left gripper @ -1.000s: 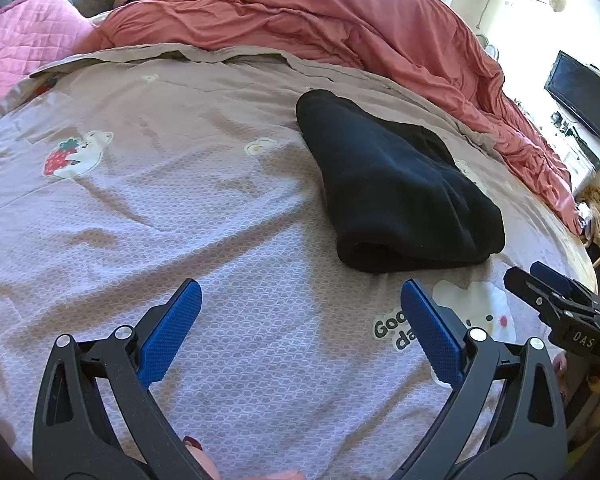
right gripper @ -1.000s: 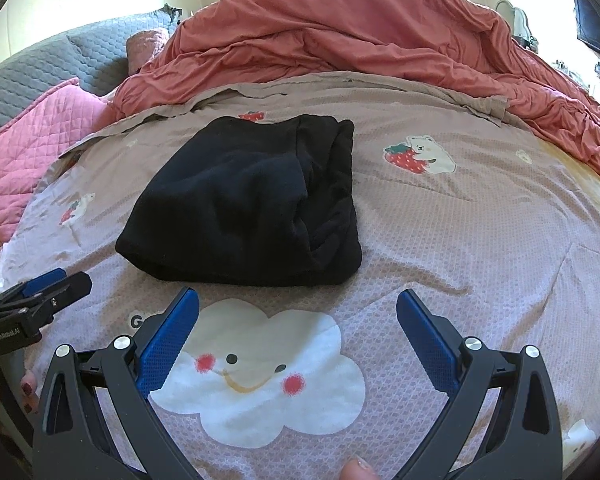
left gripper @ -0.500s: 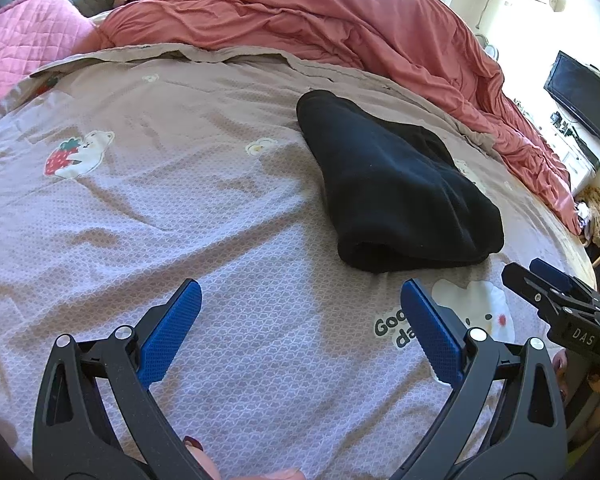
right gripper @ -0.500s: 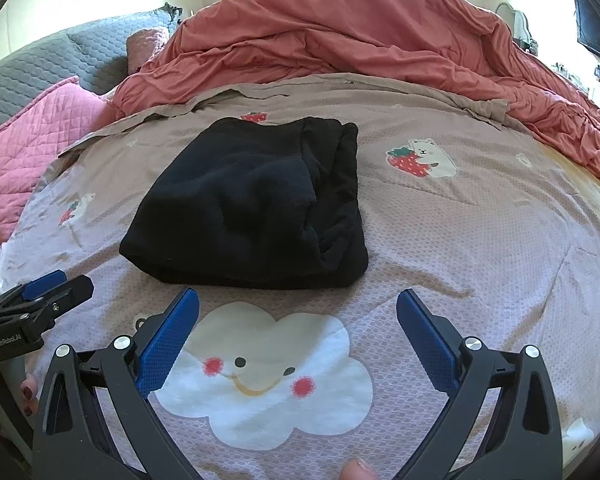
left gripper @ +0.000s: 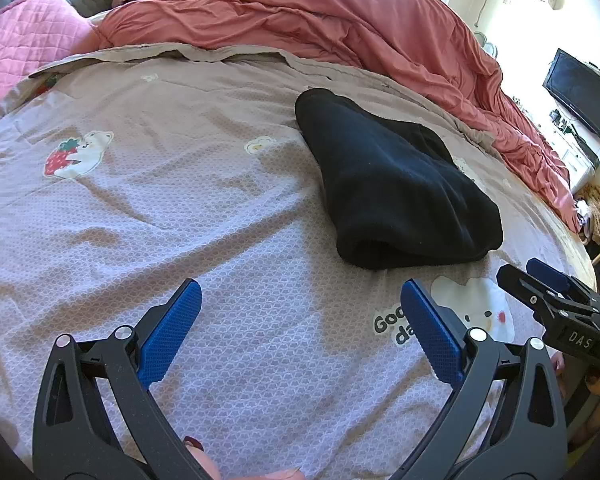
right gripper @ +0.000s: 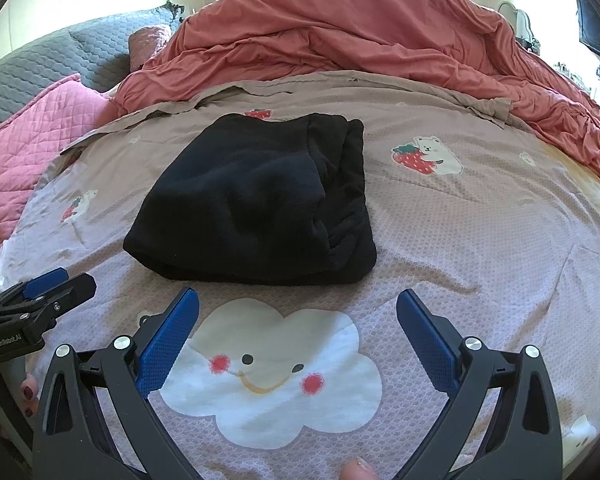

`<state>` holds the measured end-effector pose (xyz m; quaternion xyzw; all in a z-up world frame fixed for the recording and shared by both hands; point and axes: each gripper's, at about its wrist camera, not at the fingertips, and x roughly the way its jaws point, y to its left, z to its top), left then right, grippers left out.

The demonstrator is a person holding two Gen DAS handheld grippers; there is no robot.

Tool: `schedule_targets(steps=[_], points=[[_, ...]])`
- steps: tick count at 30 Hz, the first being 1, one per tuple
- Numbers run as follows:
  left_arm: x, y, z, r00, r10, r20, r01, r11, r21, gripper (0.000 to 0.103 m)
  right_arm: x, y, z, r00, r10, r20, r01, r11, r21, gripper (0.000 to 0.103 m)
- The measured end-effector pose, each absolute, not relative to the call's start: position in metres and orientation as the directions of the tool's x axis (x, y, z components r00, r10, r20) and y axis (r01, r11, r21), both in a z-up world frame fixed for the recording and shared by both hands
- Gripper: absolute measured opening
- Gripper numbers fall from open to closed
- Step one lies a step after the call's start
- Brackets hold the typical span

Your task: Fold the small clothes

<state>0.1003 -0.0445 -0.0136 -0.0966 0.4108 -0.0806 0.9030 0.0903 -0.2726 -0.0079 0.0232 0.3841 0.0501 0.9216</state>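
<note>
"DAS" in white on the right gripper [left gripper: 556,300] body, right edge of left wrist view. "GenRobot.AI" on the left gripper [right gripper: 40,300] body, left edge of right wrist view. Bedsheet [left gripper: 260,240] print reads "Goo / da", partly hidden, lower right.

The black garment [right gripper: 256,204] looks like matt, fuzzy fleece, lying on a finely dimpled cloth bedsheet [right gripper: 480,240] beside smooth, crumpled duvet fabric [right gripper: 340,28].
</note>
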Motion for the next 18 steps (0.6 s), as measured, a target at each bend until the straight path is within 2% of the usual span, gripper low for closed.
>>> schedule_targets(steps=[18], points=[[0.096, -0.0437, -0.0126, 0.651, -0.227, -0.725, 0.076, 0.969, -0.235, 0.093, 0.0848, -0.2757, -0.0103, 0.704, 0.077, -0.706, -0.043, 0.997, 0.066, 0.098]])
